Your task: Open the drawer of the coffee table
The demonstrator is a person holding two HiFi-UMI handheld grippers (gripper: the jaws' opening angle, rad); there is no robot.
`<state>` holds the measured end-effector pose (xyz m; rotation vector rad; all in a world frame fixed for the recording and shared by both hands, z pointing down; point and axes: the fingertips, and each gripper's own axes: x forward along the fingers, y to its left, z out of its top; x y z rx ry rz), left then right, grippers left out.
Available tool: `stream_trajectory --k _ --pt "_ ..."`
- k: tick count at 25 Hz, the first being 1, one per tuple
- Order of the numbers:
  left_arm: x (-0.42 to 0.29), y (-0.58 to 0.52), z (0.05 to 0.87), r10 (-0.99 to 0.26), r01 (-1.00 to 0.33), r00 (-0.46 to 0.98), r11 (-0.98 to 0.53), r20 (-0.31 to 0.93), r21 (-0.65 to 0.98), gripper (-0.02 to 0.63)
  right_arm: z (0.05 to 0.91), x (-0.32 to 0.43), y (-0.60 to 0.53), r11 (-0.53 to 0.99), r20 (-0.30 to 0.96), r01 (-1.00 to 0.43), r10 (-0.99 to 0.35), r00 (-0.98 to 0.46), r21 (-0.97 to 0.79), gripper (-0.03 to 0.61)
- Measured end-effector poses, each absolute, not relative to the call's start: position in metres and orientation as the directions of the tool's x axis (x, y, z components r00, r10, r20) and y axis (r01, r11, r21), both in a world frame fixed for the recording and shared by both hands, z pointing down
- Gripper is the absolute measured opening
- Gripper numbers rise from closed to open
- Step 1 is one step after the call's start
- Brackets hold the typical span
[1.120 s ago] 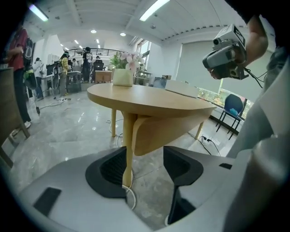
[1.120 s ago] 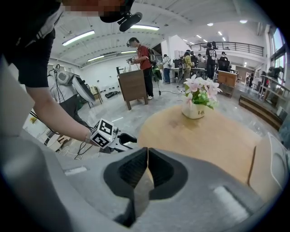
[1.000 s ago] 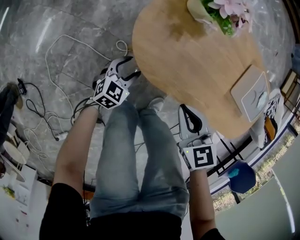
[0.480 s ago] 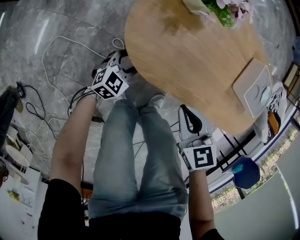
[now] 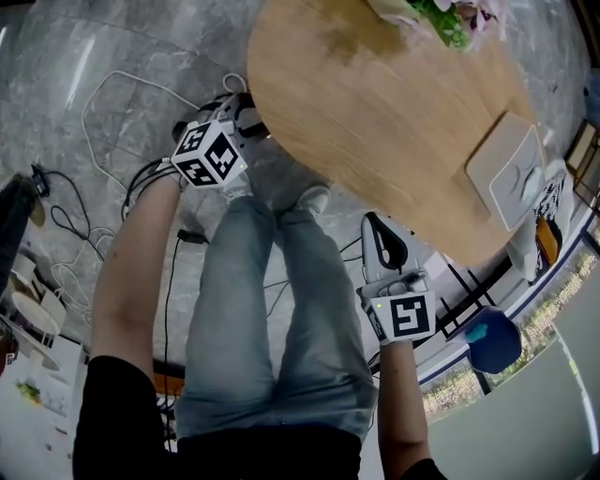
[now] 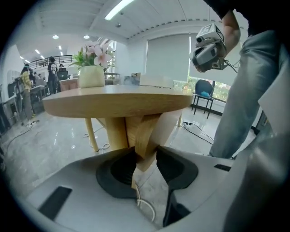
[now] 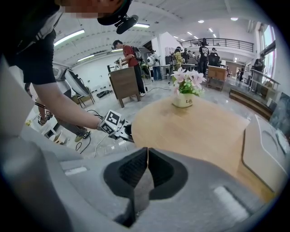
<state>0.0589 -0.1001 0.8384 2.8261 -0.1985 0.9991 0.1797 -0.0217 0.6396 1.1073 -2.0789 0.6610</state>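
The round wooden coffee table [image 5: 375, 122] fills the upper head view. My left gripper [image 5: 246, 117] reaches under its left edge. In the left gripper view, a slanted wooden piece [image 6: 144, 136] below the tabletop [image 6: 118, 102] sits between the jaws of my left gripper [image 6: 144, 154]. The jaws have just been closing, and both pads now touch the wood. I cannot make out a drawer front. My right gripper [image 5: 375, 225] hangs shut and empty by the table's near edge. The right gripper view shows its pads [image 7: 147, 152] pressed together above the tabletop [image 7: 195, 127].
A flower pot [image 5: 436, 19] and a white tray [image 5: 511, 178] stand on the table. Cables [image 5: 103, 103] trail over the grey floor at the left. My legs [image 5: 272, 309] are between the grippers. A blue chair [image 5: 487, 342] stands at the right. A thin table leg [image 6: 92, 133] stands behind.
The left gripper has shifted left and in under the table's edge and rolled, and its jaws have narrowed onto the wooden piece. The right gripper has hardly moved.
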Motion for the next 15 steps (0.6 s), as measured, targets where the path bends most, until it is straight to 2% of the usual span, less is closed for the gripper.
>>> stream_trajectory --k 5,11,15 --pt "0.056 -0.099 0.838 -0.016 -0.073 0.767 -0.995 0.641 0.063 0.134 0.637 0.179 -0.016 0.504 0.760 -0.857 -0.512 -0.400 -0.112 0.002" --pt "0.053 -0.098 0.838 0.122 0.133 0.723 -0.990 0.680 0.036 0.104 0.638 0.182 -0.009 0.502 0.762 -0.859 -0.515 -0.393 -0.103 0.002" --pt "0.053 -0.097 0.837 0.157 0.183 0.715 -0.982 0.681 0.035 0.096 0.640 0.183 -0.005 0.499 0.761 -0.861 -0.519 -0.389 -0.100 0.002"
